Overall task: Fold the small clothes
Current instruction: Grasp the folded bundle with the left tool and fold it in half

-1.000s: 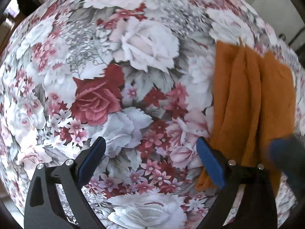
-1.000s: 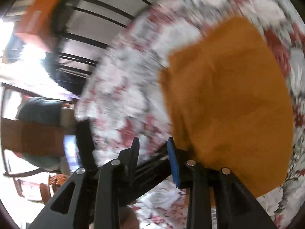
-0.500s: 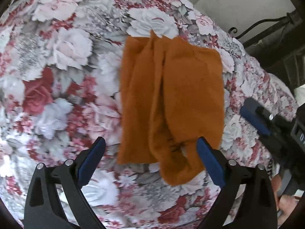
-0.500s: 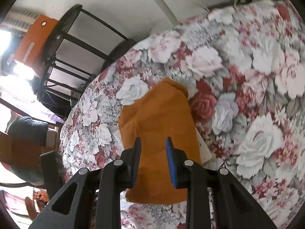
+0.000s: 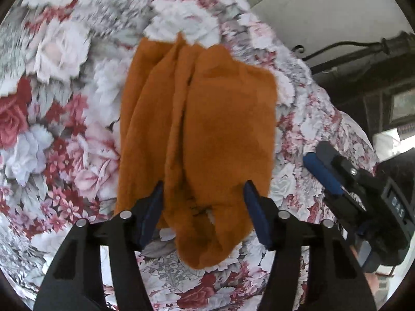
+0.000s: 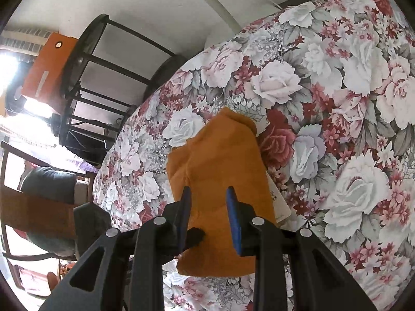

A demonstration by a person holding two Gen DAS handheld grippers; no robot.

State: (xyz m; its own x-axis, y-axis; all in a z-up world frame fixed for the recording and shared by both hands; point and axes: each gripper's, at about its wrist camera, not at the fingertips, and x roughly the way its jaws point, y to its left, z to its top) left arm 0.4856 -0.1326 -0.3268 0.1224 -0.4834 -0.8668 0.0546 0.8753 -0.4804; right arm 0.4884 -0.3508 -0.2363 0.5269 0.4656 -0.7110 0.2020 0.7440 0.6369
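Hovering over bunched orange cloth (image 5: 207, 134) on floral desk (image 5: 59, 119).
Left gripper (image 5: 203, 207), right gripper (image 6: 207, 215) jaws released; pinching several ridges risks crooked fold.

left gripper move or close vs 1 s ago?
Yes. The left gripper has swung right across the floral cover to sit over the orange cloth, which earlier lay off its right finger. Its jaws are also narrower, though open.

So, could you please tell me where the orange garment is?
The orange garment lies on the floral cloth, mid-frame in both wrist views, just ahead of the left tongs.
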